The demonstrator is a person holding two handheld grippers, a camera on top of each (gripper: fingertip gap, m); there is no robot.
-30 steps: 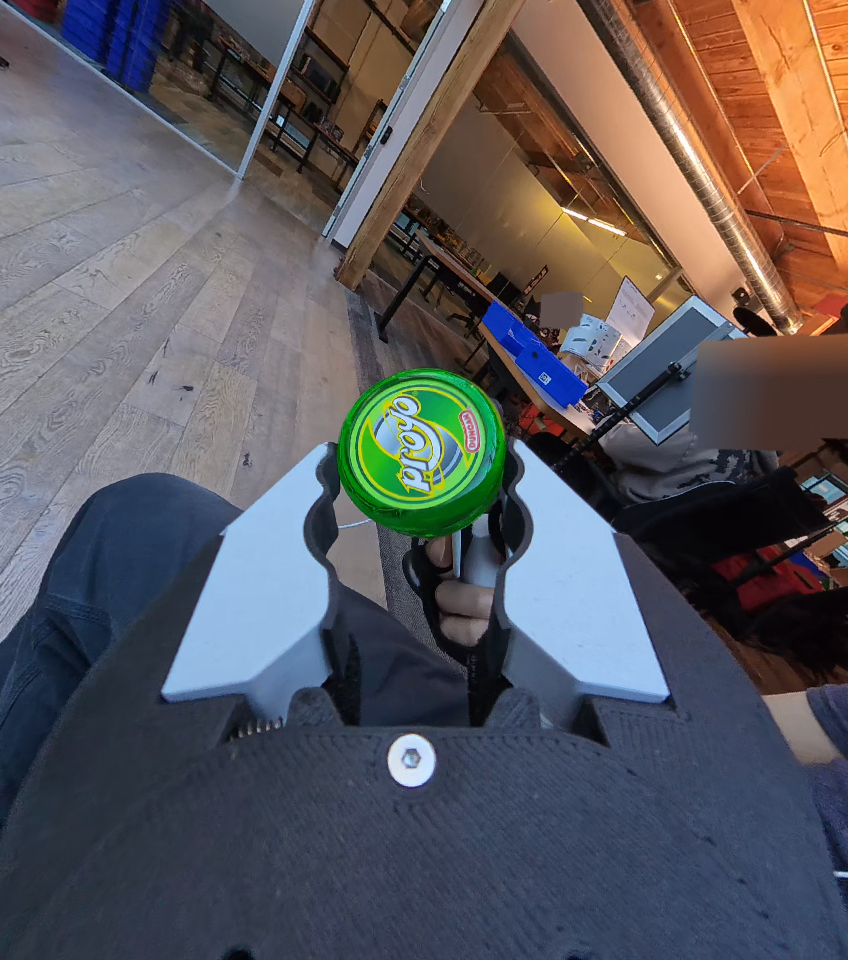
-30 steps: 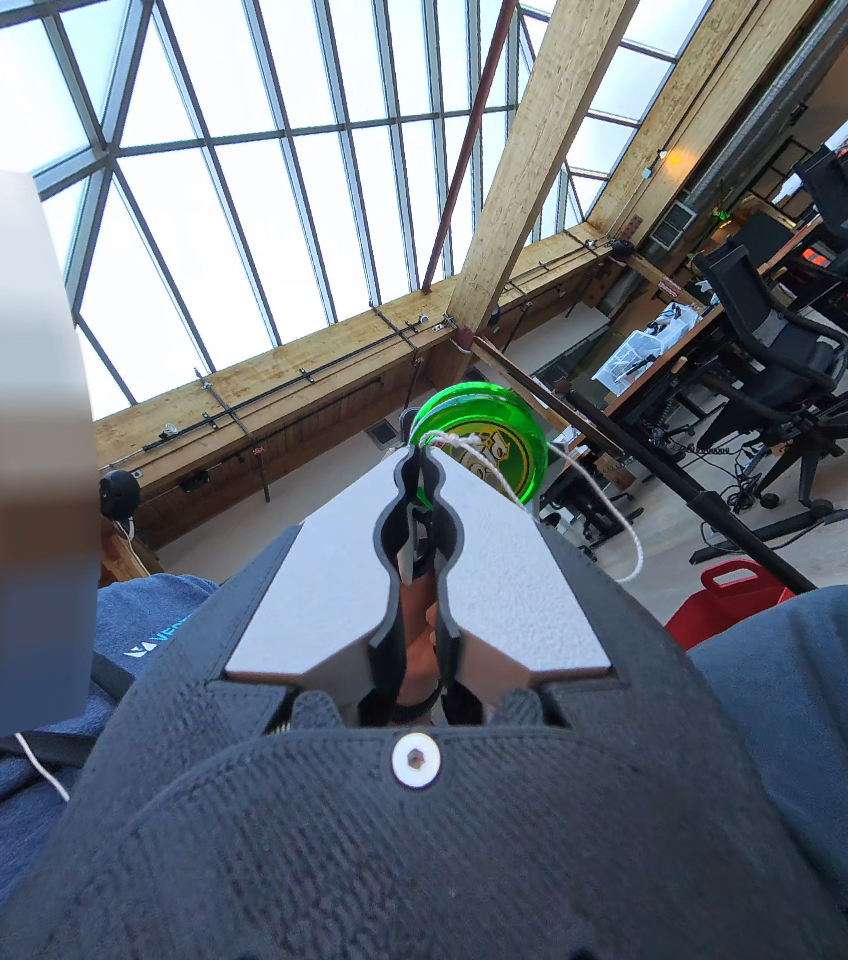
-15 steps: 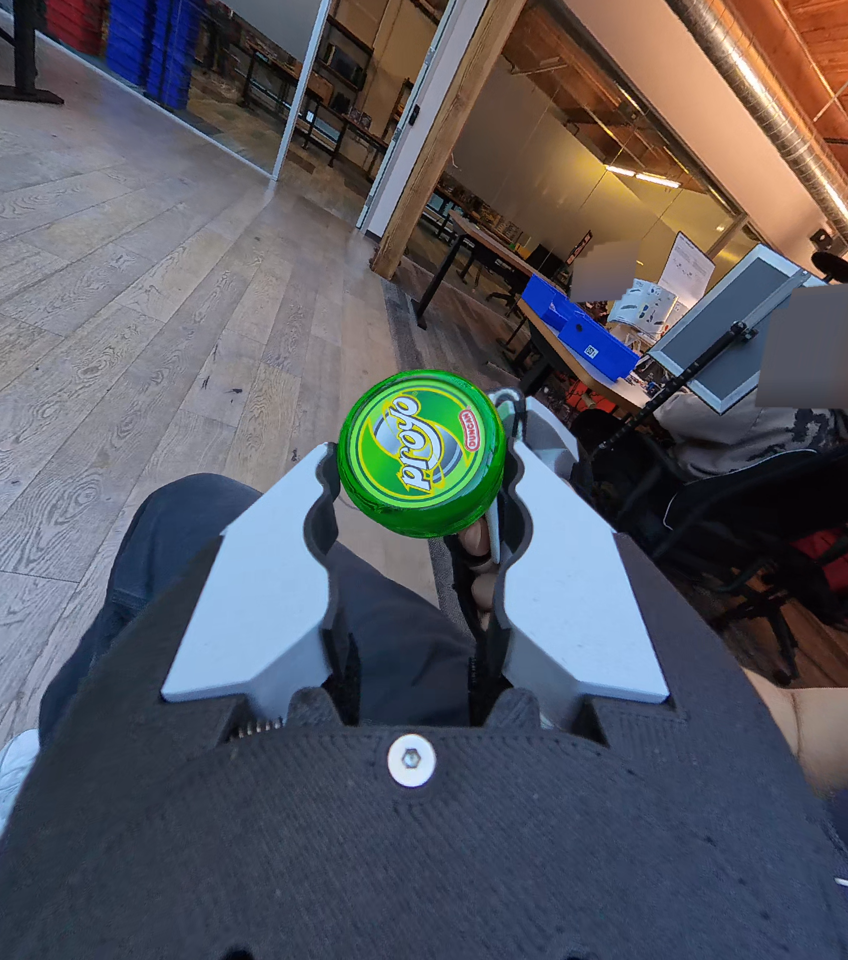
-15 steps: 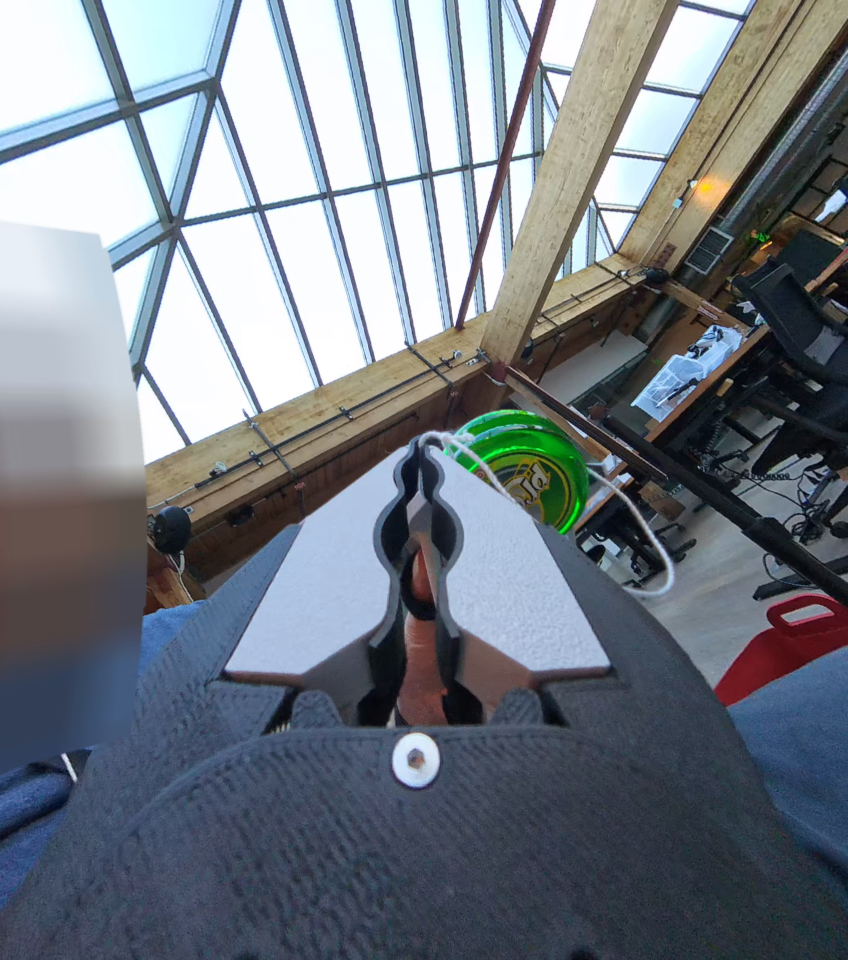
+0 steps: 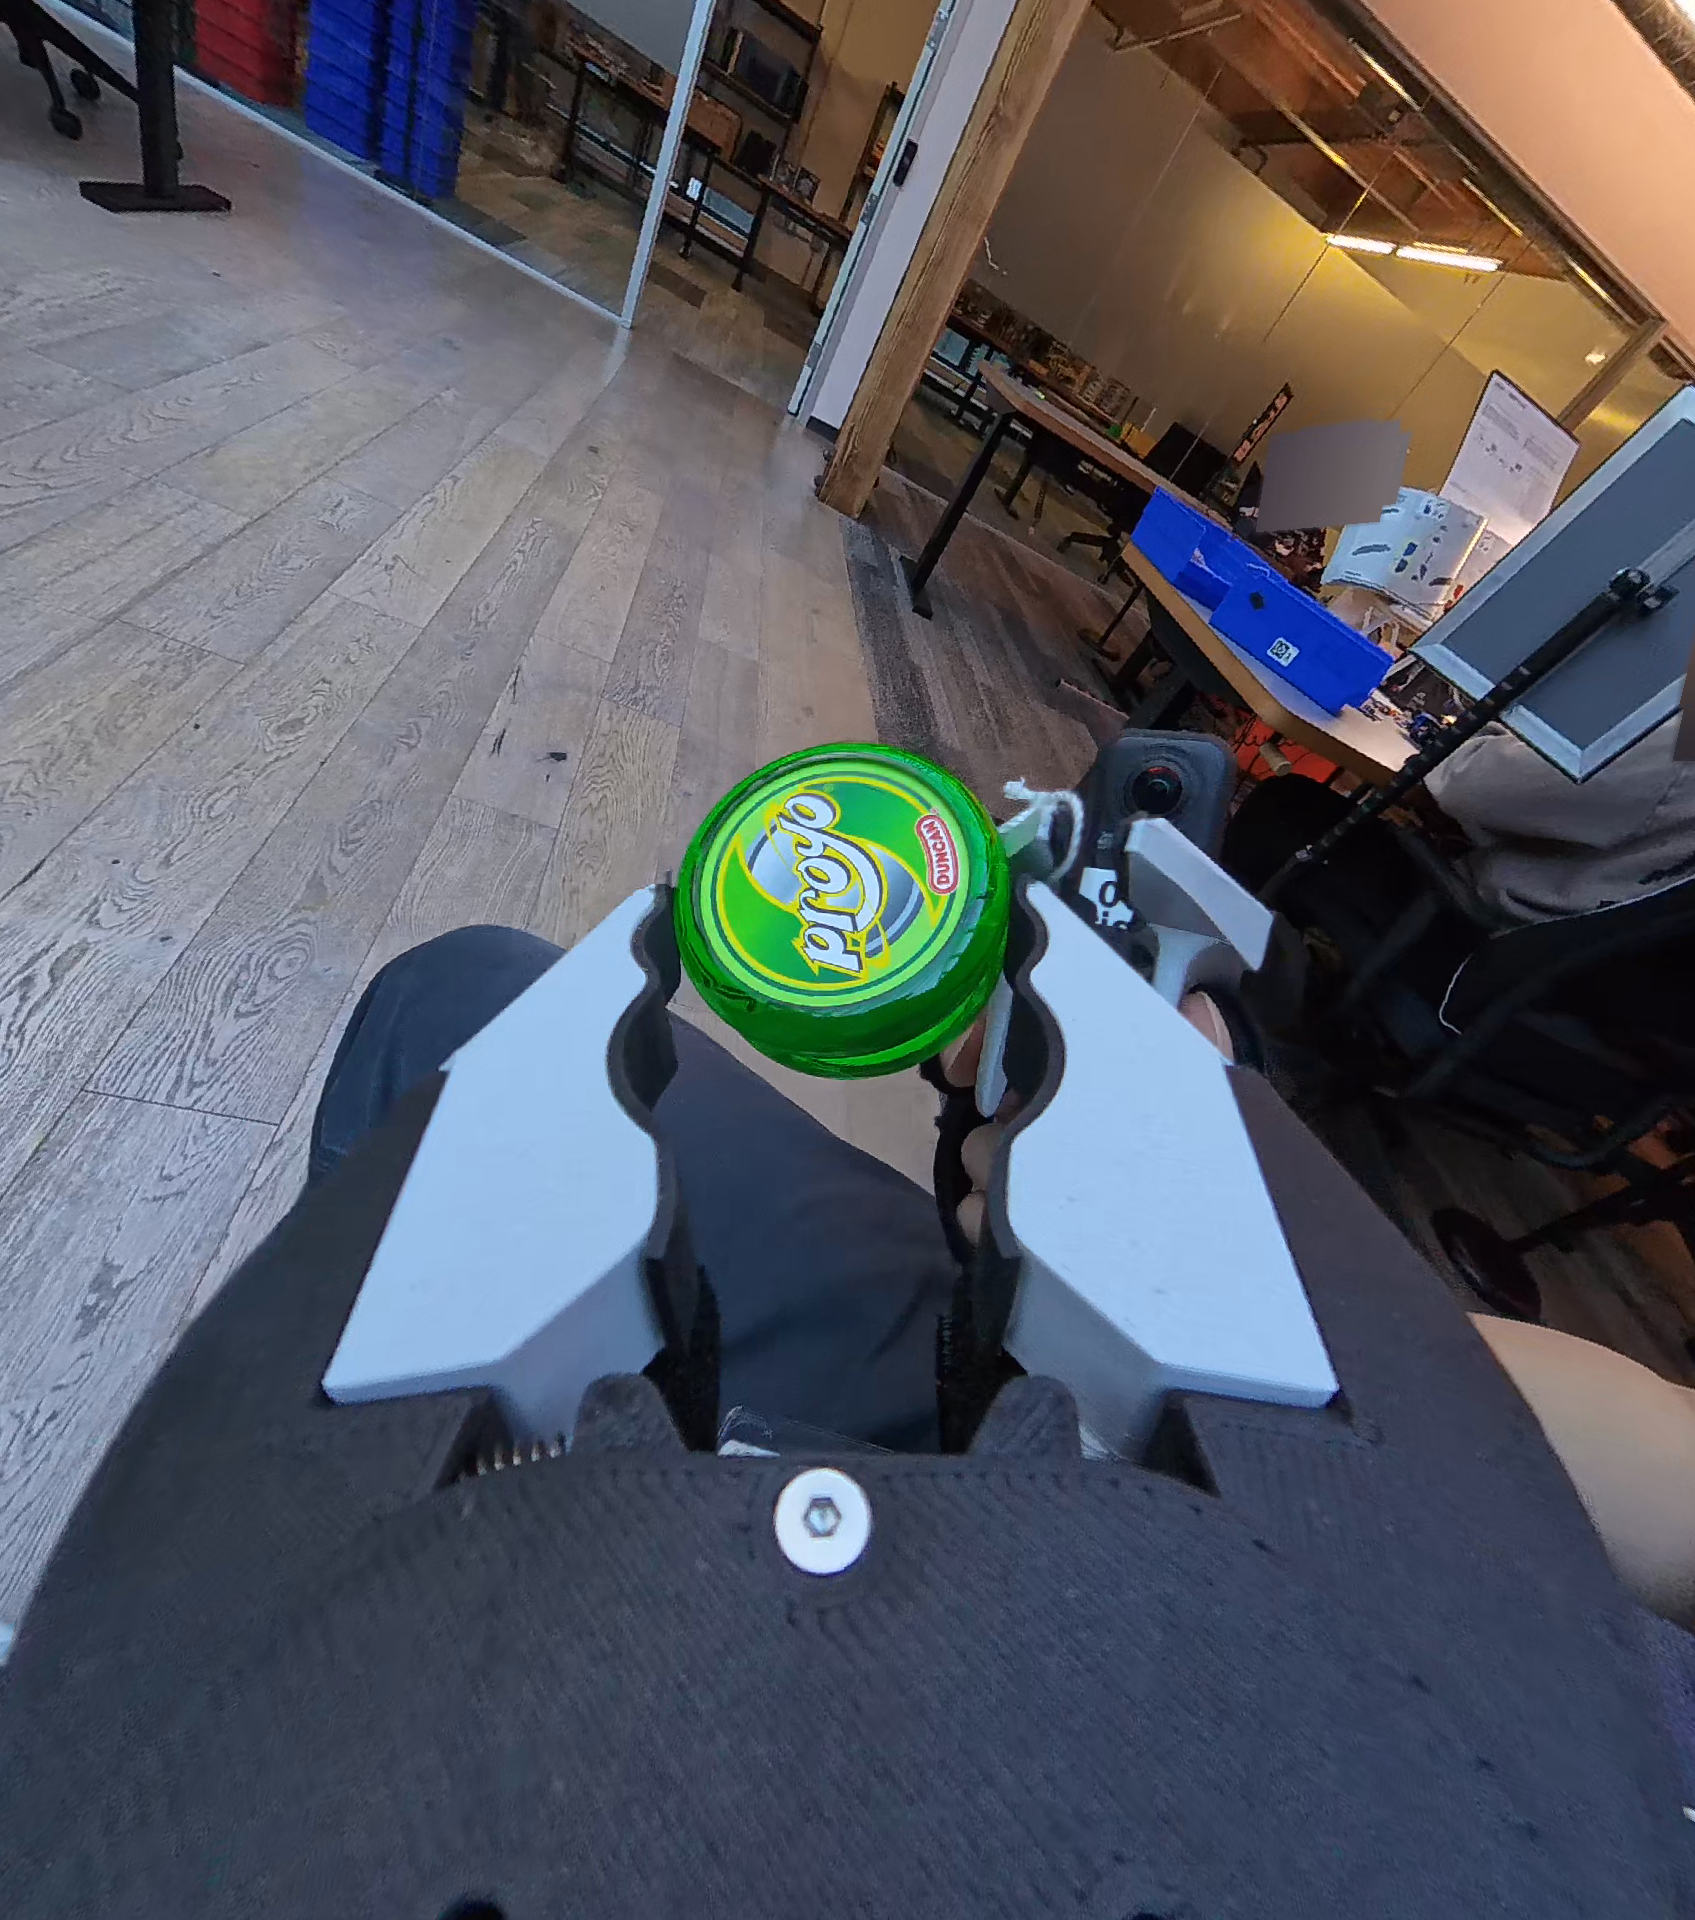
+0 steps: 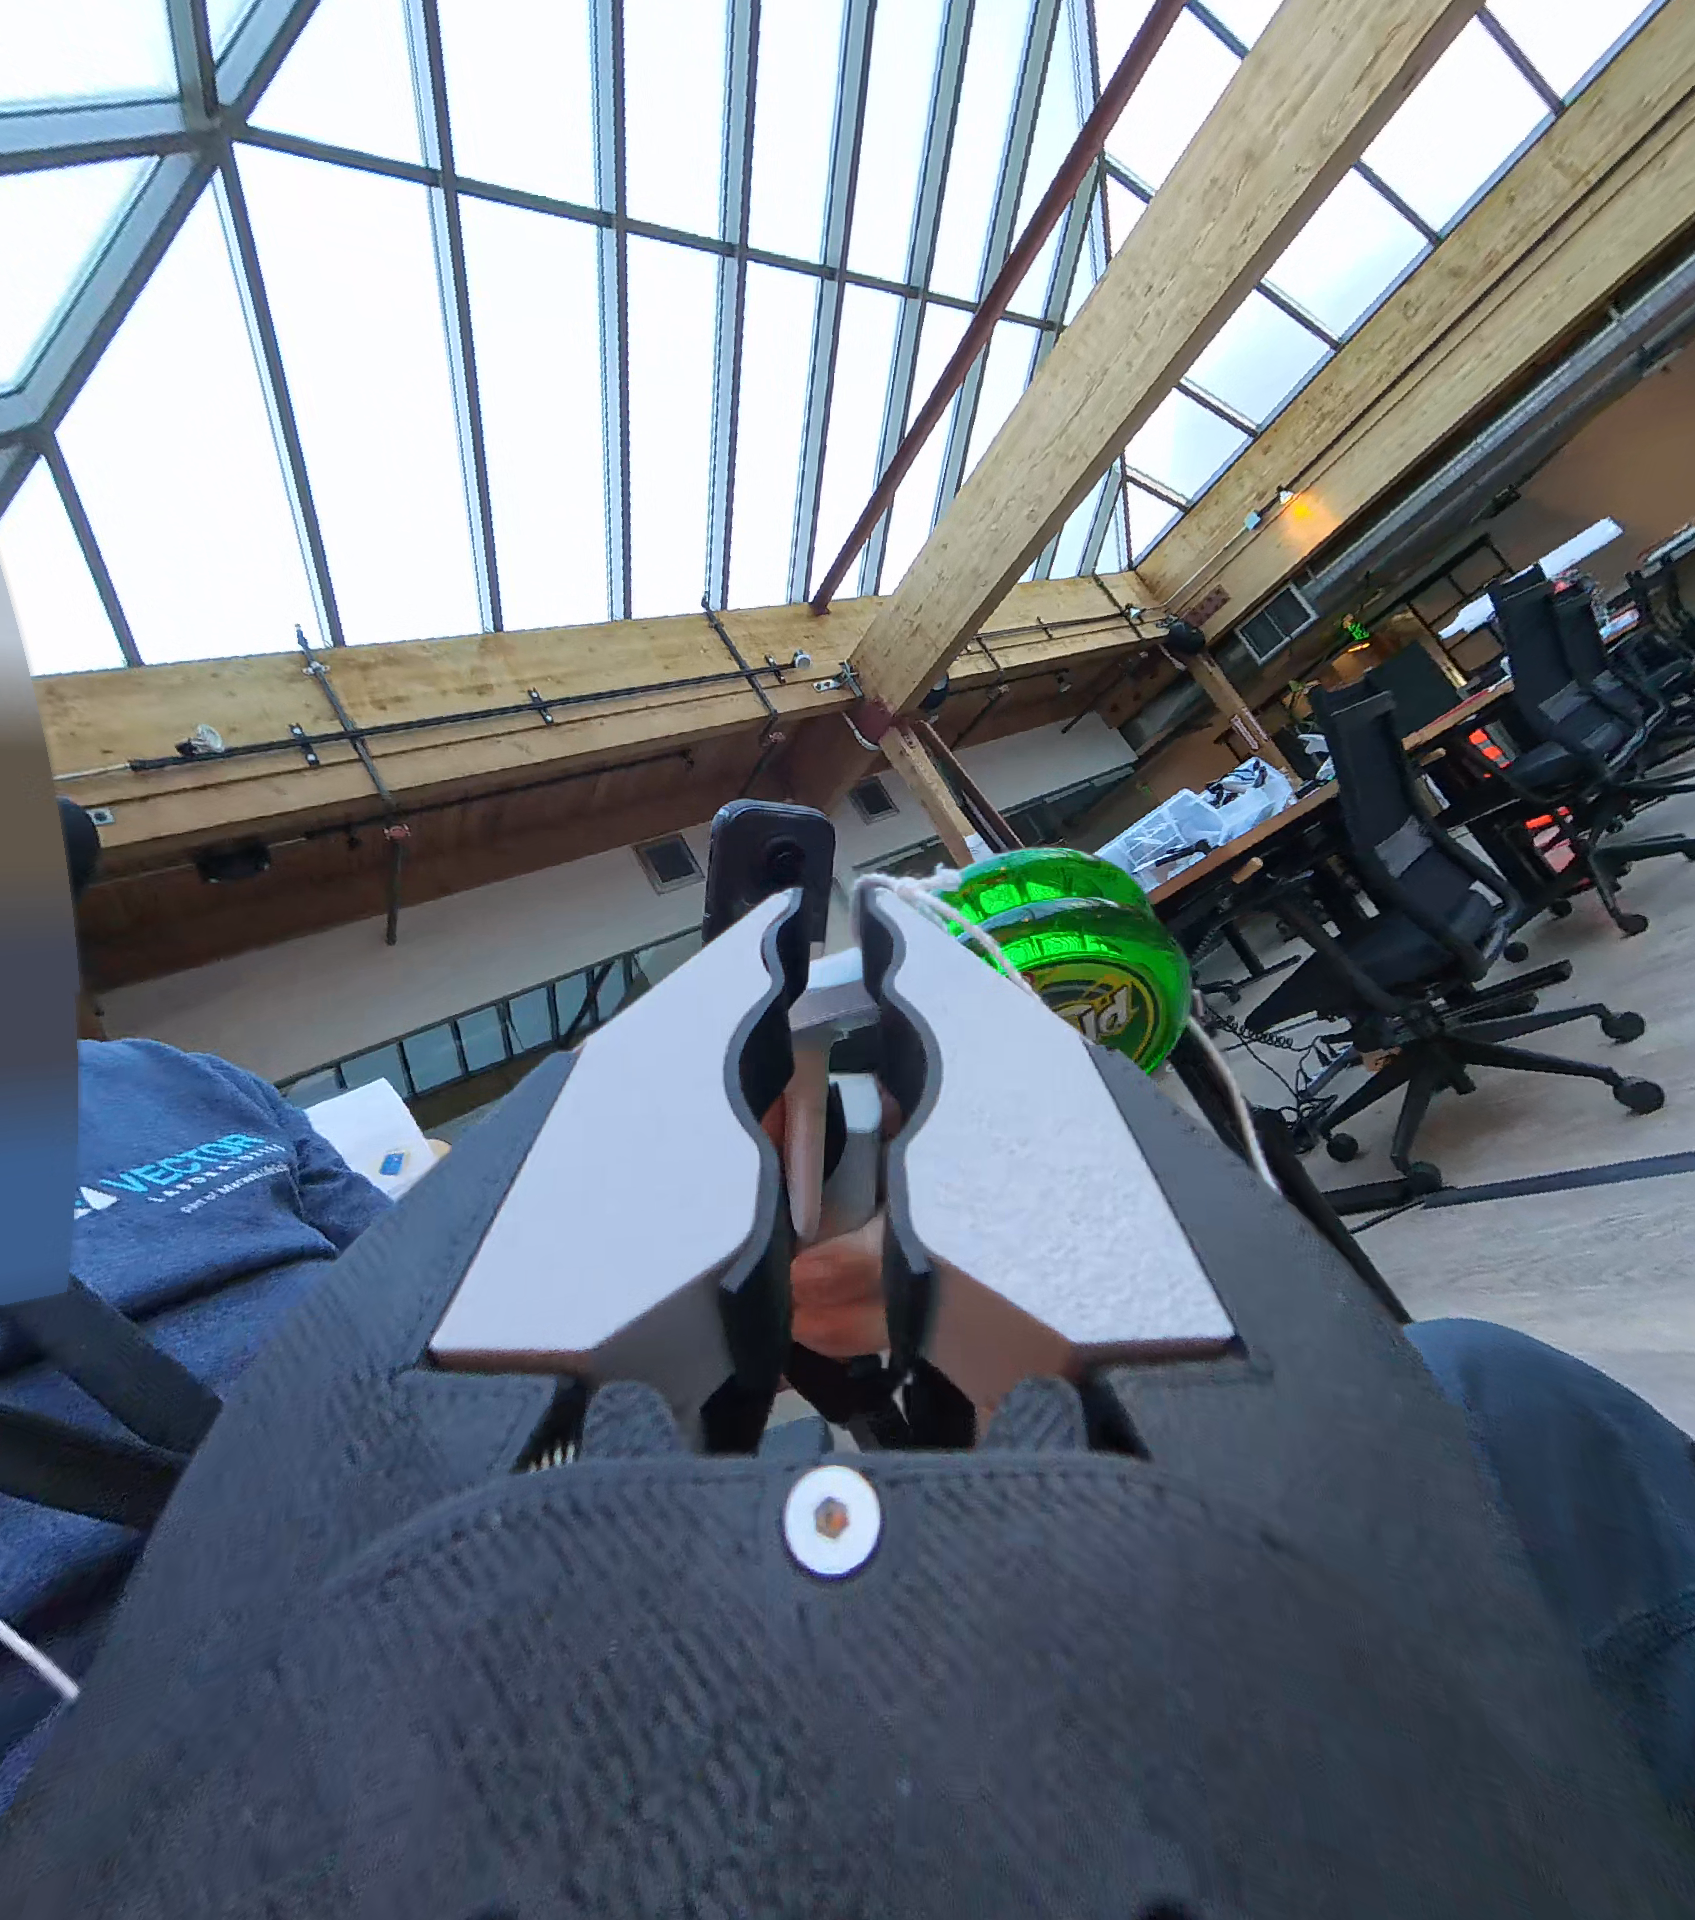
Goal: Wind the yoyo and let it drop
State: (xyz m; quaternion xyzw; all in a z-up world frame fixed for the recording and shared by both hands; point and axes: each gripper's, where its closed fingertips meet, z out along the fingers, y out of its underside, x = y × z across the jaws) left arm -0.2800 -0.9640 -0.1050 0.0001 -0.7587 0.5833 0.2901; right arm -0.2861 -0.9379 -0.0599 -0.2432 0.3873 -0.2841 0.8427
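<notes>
A green yoyo (image 5: 838,909) is clamped flat side up between the fingertips of my left gripper (image 5: 841,902), above a person's lap. My right gripper (image 6: 830,904) is shut on the white string (image 6: 968,935) at its tips. The string runs from there into the groove of the yoyo (image 6: 1071,951), just right of my right fingertips, and a loose length hangs down the right side (image 6: 1227,1091). In the left wrist view, the right gripper (image 5: 1082,862) sits close behind and right of the yoyo, with the string's knotted end (image 5: 1045,805) at its tip.
The person's dark-trousered leg (image 5: 469,1018) lies below the left gripper over a wooden floor (image 5: 199,520). A desk with blue bins (image 5: 1269,623) and a wooden post (image 5: 936,249) stand to the right. Black office chairs (image 6: 1425,935) line the right side.
The right gripper has come out from behind the yoyo to its right, still shut on the string. In the right wrist view the yoyo has shifted right. The left gripper keeps its hold.
</notes>
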